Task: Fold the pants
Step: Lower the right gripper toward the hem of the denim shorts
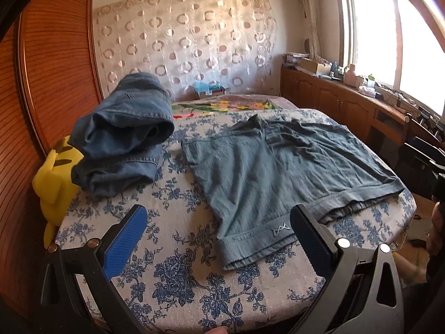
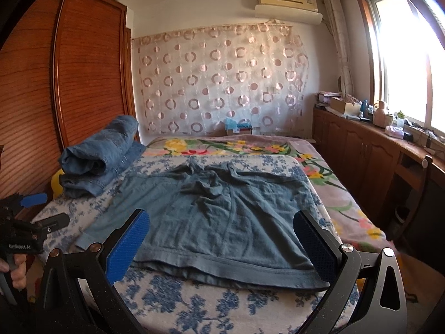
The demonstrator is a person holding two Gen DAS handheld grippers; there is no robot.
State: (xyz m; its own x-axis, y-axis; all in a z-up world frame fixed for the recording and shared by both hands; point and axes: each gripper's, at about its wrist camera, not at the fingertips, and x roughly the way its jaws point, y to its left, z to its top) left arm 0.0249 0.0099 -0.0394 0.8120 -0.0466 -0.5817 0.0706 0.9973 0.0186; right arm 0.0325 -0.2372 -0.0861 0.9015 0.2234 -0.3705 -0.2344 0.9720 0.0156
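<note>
Left wrist view, left gripper (image 1: 219,239) wide open, empty, above bed (image 1: 172,264), pants (image 1: 278,172) at 1 o'clock, right gripper (image 2: 222,239) wide open, empty, level over pants hem.

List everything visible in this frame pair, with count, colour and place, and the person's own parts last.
Flat grey-blue fabric pants: one, spread mid-bed.
Folded blue denim jeans: one pile, bed's left edge.
Yellow plush toy: one, beside the pile.
Blue-floral white bedcover: one, under the pants.
Wooden wardrobe: one, left.
Circle-patterned sheer curtain: one, back wall.
Air conditioner: one, above the curtain.
Left gripper: blue pads, open.
Right gripper: blue pads, open.
</note>
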